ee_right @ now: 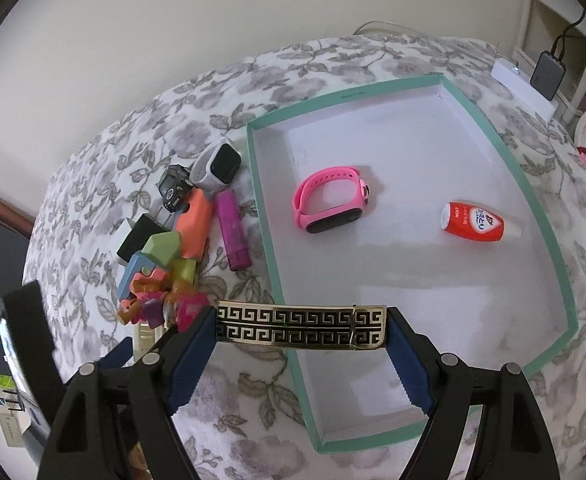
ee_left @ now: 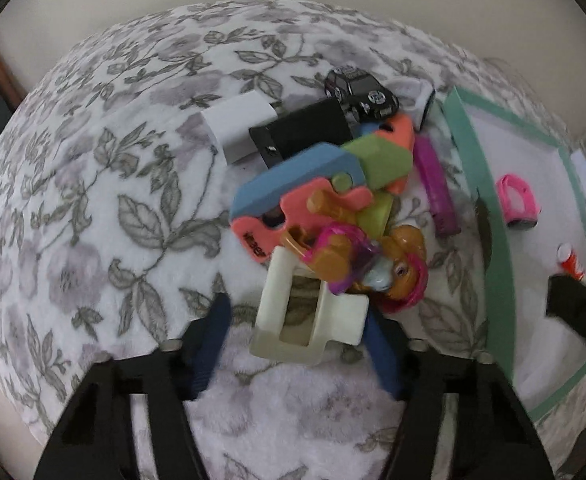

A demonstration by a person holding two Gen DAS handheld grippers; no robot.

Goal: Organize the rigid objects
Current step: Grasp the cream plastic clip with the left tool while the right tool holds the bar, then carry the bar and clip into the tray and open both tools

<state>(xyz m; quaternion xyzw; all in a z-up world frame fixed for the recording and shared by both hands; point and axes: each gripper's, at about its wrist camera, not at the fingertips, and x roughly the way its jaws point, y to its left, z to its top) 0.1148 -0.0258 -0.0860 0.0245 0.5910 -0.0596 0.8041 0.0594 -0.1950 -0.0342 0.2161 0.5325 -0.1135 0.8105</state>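
While the left gripper [ee_left: 297, 344] hangs spread around a cream clip [ee_left: 309, 320] lying on the floral blanket [ee_left: 93, 200] beside the toy pile [ee_left: 333, 208], that clip looks light, stiff and best pinched across its bars. From the right wrist, the right gripper [ee_right: 303, 330] pinches a gold-patterned bar [ee_right: 301, 328] endwise over the teal tray's [ee_right: 473, 104] near edge; it seems rigid and slick, so that end-to-end grip suits it.

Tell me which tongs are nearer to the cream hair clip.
Left. The left tongs straddle the cream hair clip, open, a finger on each side. The right tongs are off to its right, shut on the gold patterned barrette beside the teal box.
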